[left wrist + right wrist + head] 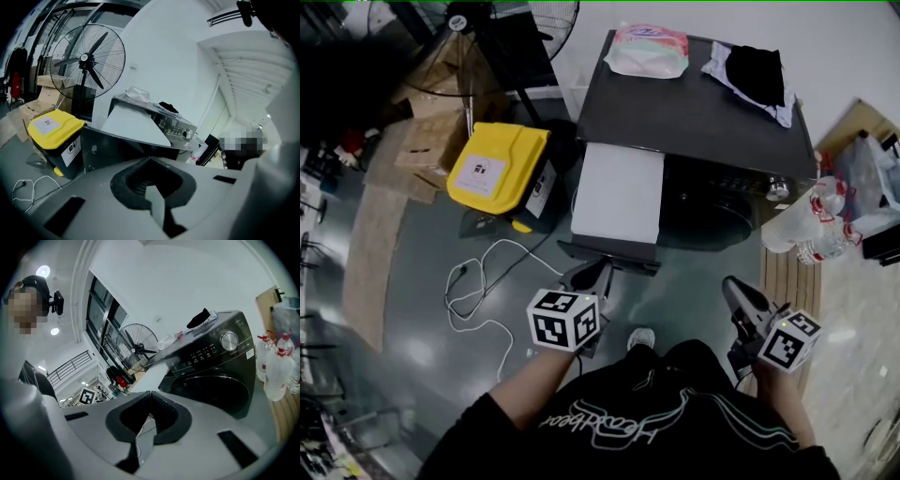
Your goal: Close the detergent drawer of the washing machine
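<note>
The dark washing machine (694, 112) stands ahead with its white detergent drawer (617, 192) pulled far out; the drawer's dark front panel (609, 255) faces me. My left gripper (598, 274) is shut on nothing, its tips just in front of that panel. The left gripper view has the drawer (133, 124) close above the shut left gripper (150, 161). My right gripper (734, 289) hangs shut and empty to the right, clear of the machine. Its own view shows the right gripper (150, 393), the machine's round door (211, 385) and the knob (229, 341).
A yellow-lidded bin (499, 169) sits left of the drawer, with a white cable (478, 291) on the floor and a standing fan (534, 19) behind. Water bottles (811, 225) stand on a wooden pallet (787, 281) at right. A soft package (649, 49) and a black cloth (755, 70) lie on the machine.
</note>
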Demonstrator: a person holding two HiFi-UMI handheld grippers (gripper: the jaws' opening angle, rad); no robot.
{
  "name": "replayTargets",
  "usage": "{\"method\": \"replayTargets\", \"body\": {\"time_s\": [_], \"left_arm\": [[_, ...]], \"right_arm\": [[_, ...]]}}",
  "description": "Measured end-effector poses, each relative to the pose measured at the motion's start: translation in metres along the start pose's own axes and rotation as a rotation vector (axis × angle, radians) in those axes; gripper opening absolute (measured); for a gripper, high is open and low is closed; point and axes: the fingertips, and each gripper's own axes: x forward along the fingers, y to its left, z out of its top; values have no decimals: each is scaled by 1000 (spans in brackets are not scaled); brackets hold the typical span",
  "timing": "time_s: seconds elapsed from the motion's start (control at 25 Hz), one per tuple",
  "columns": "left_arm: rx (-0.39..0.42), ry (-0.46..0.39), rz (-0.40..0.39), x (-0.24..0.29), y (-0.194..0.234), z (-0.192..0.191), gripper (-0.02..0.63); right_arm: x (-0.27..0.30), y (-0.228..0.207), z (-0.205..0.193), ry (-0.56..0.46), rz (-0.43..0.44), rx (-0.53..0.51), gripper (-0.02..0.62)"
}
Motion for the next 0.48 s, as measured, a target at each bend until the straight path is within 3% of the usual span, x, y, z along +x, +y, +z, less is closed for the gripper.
{"method": "replayTargets", "body": {"time_s": [0.48], "left_arm": [[5, -11, -10, 16, 6, 14, 21]], "right_arm": [[14, -3, 2, 4, -1, 5, 28]]}}
